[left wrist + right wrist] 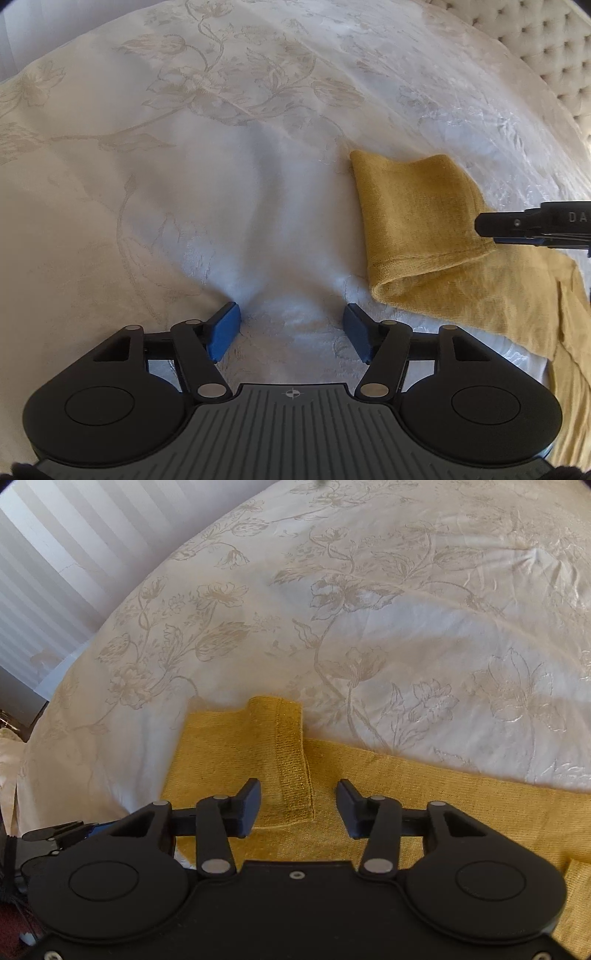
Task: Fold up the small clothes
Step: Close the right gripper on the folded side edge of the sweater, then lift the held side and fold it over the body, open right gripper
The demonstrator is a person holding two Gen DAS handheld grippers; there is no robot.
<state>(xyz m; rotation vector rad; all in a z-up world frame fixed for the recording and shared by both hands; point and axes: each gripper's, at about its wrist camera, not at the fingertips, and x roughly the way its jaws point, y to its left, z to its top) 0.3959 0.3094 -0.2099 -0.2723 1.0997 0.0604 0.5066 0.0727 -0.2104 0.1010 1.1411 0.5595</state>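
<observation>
My right tongs (298,805) are apart, hanging over the yellow knit sweater (236,753) on the bed (424,627). My left tongs (291,332) are apart too, over bare bedspread. The sweater looks soft, light and floppy. I would pinch the ribbed cuff (295,768).

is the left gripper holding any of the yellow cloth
No: the left gripper is open over bare white bedspread, with the yellow garment lying off to its right, untouched by it.
</observation>
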